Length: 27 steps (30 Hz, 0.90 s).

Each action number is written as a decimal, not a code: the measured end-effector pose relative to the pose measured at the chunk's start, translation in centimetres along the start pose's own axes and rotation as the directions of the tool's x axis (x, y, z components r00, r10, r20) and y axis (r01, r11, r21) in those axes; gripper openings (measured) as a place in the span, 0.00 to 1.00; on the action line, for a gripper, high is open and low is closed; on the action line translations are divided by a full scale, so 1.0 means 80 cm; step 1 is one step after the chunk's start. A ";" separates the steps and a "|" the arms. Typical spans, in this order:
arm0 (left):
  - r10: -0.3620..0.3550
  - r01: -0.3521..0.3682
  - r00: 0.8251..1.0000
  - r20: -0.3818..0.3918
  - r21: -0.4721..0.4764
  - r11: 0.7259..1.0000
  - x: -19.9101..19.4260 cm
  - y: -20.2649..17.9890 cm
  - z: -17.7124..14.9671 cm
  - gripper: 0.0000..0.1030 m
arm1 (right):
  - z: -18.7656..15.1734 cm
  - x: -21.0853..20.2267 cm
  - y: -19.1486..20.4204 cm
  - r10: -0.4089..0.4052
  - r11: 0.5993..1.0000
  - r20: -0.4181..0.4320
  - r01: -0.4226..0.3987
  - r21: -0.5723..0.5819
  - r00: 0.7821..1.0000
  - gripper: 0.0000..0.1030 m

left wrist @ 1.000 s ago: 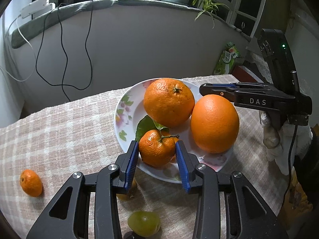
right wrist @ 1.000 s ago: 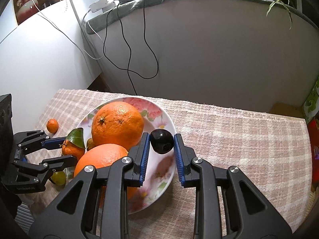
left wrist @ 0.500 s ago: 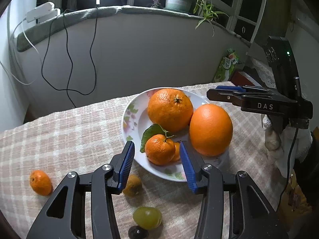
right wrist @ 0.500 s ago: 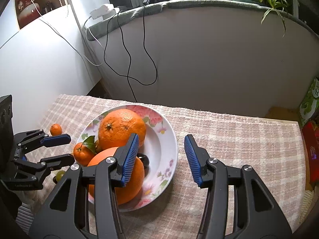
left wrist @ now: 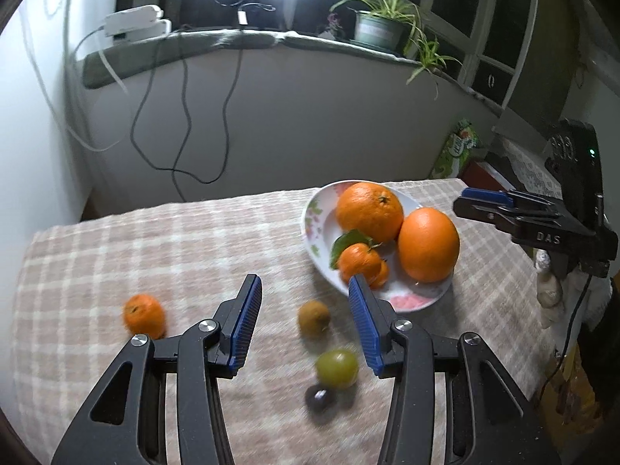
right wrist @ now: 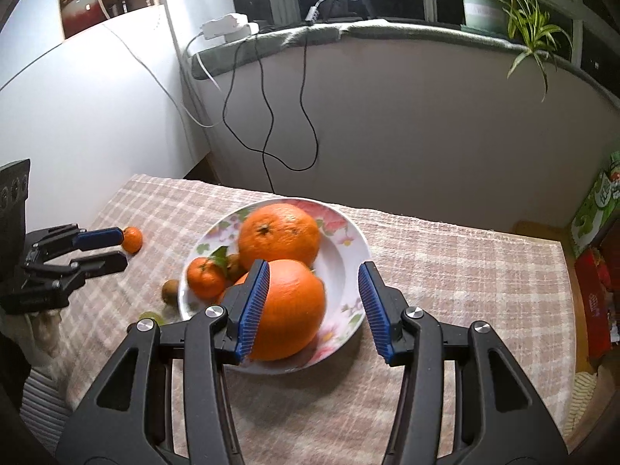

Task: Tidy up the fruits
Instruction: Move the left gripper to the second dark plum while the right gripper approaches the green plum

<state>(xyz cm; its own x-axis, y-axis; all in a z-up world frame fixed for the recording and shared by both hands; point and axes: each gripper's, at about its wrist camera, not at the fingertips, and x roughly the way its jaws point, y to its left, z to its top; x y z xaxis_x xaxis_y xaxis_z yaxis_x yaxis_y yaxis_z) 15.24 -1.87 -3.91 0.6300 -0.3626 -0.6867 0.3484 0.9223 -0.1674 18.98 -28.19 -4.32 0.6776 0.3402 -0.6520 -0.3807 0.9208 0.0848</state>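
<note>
Left wrist view looks down on a bench [left wrist: 116, 248] under a checked cloth, where the left hand-held gripper [left wrist: 304, 321] hangs with its jaws apart and nothing between the blue pads. Below it on the cloth lie a brownish round fruit [left wrist: 314, 317], a green grape [left wrist: 336, 368] and a dark small fruit [left wrist: 319, 397] touching the grape; a small mandarin [left wrist: 143, 316] sits well apart to the left. A flowered plate [left wrist: 316, 224] beyond the right pad carries a big orange [left wrist: 369, 211], a second big orange [left wrist: 428, 244] beside it and a leafy mandarin [left wrist: 360, 263] at the near rim. Right wrist view shows the right hand-held gripper [right wrist: 314, 306] spread open and empty above the same plate, its left pad in front of the nearer orange. Black cables [right wrist: 267, 116] hang down the wall behind, a potted plant [right wrist: 484, 4] stands on the sill, and a green carton [right wrist: 596, 209] sits at the bench's far right
</note>
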 end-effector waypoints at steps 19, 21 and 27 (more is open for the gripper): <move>-0.059 0.054 0.996 -0.072 -0.061 0.997 -0.014 0.008 -0.089 0.41 | -0.045 -0.007 0.114 0.139 0.984 -0.049 -0.144 -0.109 0.989 0.49; -0.066 0.061 0.995 -0.078 -0.058 0.996 -0.012 0.005 -0.094 0.40 | -0.050 -0.002 0.123 0.149 0.982 -0.062 -0.155 -0.112 0.987 0.49; -0.068 0.065 0.993 -0.095 -0.038 0.997 -0.005 -0.001 -0.100 0.38 | -0.062 0.020 0.145 0.185 0.973 -0.110 -0.197 -0.117 0.977 0.49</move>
<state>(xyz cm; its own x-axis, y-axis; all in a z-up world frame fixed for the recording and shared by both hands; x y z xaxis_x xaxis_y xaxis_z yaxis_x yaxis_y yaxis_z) 9.39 -0.73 -9.26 0.5359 -0.4102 -0.7379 0.3620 0.9012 -0.2381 12.54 -17.93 -8.10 0.5226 0.4813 -0.7037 -0.5778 0.8069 0.1228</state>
